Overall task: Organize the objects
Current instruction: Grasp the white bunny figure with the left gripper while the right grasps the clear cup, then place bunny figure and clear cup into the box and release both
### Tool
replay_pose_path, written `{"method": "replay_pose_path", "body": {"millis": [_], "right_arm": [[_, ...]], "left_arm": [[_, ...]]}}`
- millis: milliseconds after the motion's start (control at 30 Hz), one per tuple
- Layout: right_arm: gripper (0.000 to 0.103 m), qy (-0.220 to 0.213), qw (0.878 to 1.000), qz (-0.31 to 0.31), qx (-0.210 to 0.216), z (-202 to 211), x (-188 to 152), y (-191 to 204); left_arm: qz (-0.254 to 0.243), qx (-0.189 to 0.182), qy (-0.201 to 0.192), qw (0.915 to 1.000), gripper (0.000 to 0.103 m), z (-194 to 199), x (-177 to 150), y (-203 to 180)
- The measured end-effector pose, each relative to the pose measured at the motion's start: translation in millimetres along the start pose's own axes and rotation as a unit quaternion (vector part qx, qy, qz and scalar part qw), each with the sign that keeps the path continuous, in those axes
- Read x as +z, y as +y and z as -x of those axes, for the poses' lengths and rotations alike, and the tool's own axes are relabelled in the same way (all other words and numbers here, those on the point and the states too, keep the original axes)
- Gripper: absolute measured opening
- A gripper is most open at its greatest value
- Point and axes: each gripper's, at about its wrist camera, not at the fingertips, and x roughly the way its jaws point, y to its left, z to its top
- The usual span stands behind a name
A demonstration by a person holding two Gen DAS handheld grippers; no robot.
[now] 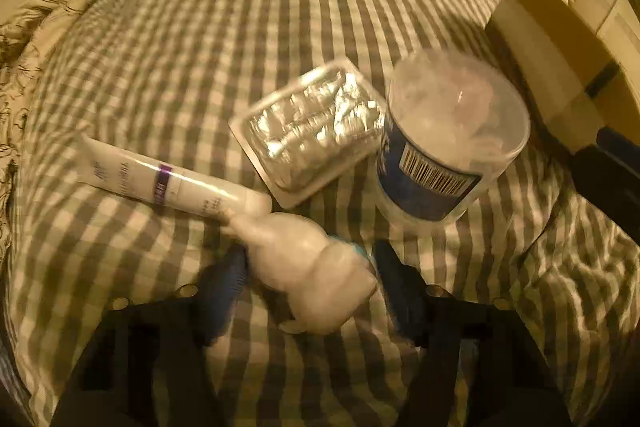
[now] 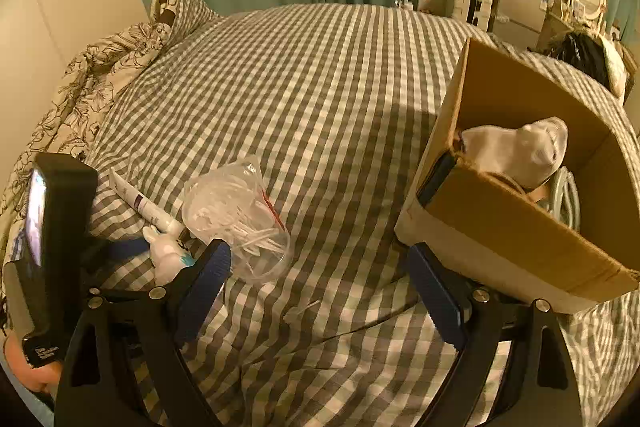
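The left tongs (image 1: 308, 275) have their blue pads on either side of a small white bunny-shaped figurine (image 1: 308, 283) with a teal patch at its side; the left pad seems to touch it, but blur hides whether the right one does, so I cannot tell if it is truly gripped. The figurine lies on the gingham-checked bed (image 1: 240, 27), its ears pointing up and left toward the cap of a white cosmetic tube (image 1: 172, 183) with a purple band, which lies flat just beside it. Behind the figurine sits a clear plastic blister tray (image 1: 312, 135) holding silvery foil pieces, touching a round clear tub of cotton swabs (image 1: 444, 147) with a blue label and barcode, tipped on its side.

The right tongs (image 2: 320, 275) are spread wide and hold nothing, hovering over the checked bedding between the swab tub (image 2: 240, 219) and an open cardboard box (image 2: 512, 235). Inside the box lie a white sock (image 2: 520, 151) and a pale looped cord, partly hidden. A floral duvet (image 2: 80, 87) is bunched at the bed's far left.
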Motion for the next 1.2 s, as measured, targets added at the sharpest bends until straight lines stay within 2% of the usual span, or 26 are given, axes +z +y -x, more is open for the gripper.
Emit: {"method": "replay_pose_path", "body": {"millis": [133,200,300,467,633,800,833,967,1200], "right_arm": [[0.090,-0.001,1.000,0.003,0.005,0,-1,2],[0.090,-0.005,1.000,0.007,0.009,1,0,5],[0.090,-0.010,1.000,0.018,0.020,3,1,12],[0.090,-0.004,0.998,0.047,0.031,-6,4,34],[0.090,0.017,0.997,0.070,0.038,-26,8,58],[0.089,0.039,0.996,0.083,0.019,-48,12,71],[0.088,0.043,0.996,0.079,0.018,-52,13,71],[0.063,0.057,0.995,0.078,0.009,-61,12,71],[0.062,0.028,0.997,0.069,0.009,-33,9,69]], "left_arm": [[0.007,-0.016,-0.027,0.9995,0.064,15,-5,4],[0.031,-0.015,-0.054,0.9979,0.064,33,-10,14],[0.055,-0.006,-0.078,0.9954,0.064,53,-13,31],[0.062,0.020,-0.109,0.9920,0.064,75,-8,52],[0.065,0.024,-0.110,0.9915,0.064,74,-5,63],[0.074,0.025,-0.104,0.9915,0.064,70,-6,68],[0.075,0.026,-0.103,0.9915,0.064,69,-6,69],[0.076,0.038,-0.102,0.9912,0.064,72,-10,74],[0.071,0.047,-0.114,0.9899,0.064,93,-19,69]]}}
